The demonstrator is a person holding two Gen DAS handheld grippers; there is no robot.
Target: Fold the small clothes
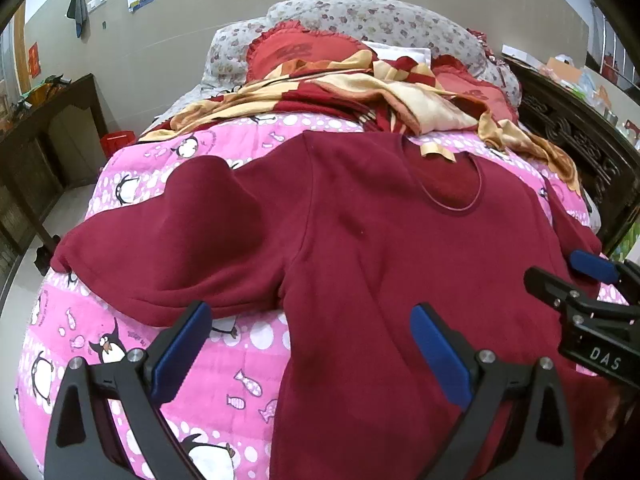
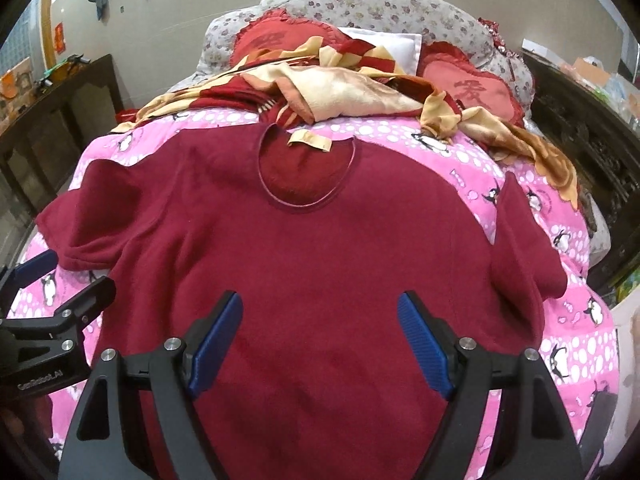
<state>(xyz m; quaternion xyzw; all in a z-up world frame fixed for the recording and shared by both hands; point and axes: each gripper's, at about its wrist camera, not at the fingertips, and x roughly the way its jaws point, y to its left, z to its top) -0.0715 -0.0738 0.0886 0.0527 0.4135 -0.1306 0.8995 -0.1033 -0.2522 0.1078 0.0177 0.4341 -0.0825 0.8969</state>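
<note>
1. While the shirt (image 2: pixel 320 264) lies flat, front up, on the quilt (image 2: pixel 560 320), both grippers hover over its lower half, empty: left gripper (image 1: pixel 310 354) and right gripper (image 2: pixel 320 340) with jaws wide.
2. It looks soft, fleecy and light; it should drape and bunch rather than slide.
3. Likely holds: sleeve (image 1: pixel 132 264) cuffs or the side seams.
4. Room is tight beyond the collar, where a blanket (image 2: pixel 340 92) is heaped; the quilt falls away on both sides.

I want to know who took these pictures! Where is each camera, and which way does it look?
Left wrist: sits on the left gripper, looks along its open fingers over the shirt's left sleeve side; right gripper shows at the edge.
Right wrist: sits on the right gripper, above the shirt's middle.
Both share shirt, quilt, pillows.
</note>
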